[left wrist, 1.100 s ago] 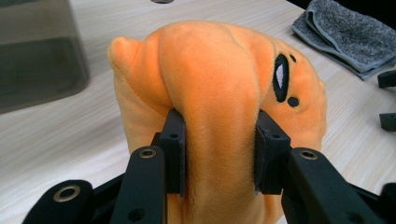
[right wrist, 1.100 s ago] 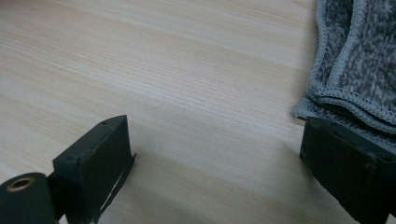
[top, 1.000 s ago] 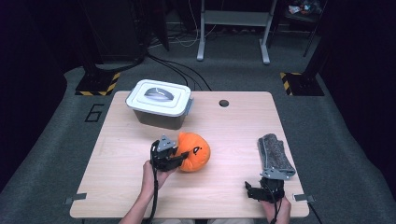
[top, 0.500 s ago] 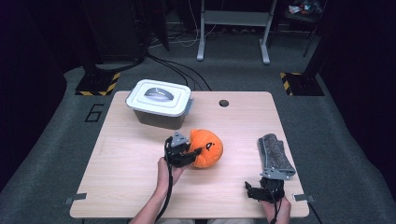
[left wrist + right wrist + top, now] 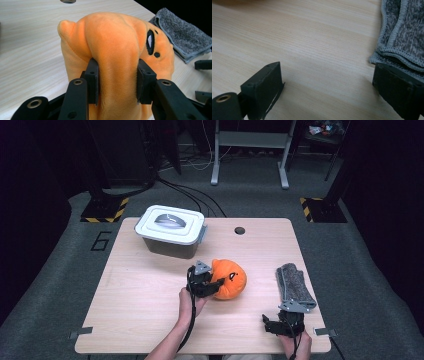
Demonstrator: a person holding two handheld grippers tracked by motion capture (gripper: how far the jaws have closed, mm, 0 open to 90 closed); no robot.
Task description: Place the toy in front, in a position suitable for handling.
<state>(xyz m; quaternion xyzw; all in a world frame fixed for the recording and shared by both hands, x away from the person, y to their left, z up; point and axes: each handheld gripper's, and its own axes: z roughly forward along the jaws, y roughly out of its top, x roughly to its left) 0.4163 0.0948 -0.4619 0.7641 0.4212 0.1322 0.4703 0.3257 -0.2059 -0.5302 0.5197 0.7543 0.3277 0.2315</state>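
Movement first, from the high view: I see the orange plush toy [image 5: 229,279] has travelled across the table [image 5: 135,310] since a second ago, from a spot left of centre toward the middle, carried by my left gripper [image 5: 212,285]. It now sits in front of the lidded white container [image 5: 171,231], apart from it, and nearer than before to the grey folded towel [image 5: 295,286] on the right. I judge that the toy is being shifted rightward, perhaps to meet the towel or the other tool, though I cannot say which. My right gripper [image 5: 280,324] rests at the near right edge, just at the towel's near end, in the same spot as in the earlier pictures.

Left gripper view: the jaws are clamped on a fold of the toy [image 5: 117,50], the two pads pressing into the fur from either side so that the plush bulges above them. The toy's black stitched eye faces the towel [image 5: 182,37], which lies beyond it at upper right.

Right gripper view: the jaws stand wide apart with bare wood [image 5: 317,45] between them and nothing held. One jaw sits right against the towel's [image 5: 404,30] hemmed corner; whether it presses on the cloth I cannot tell.
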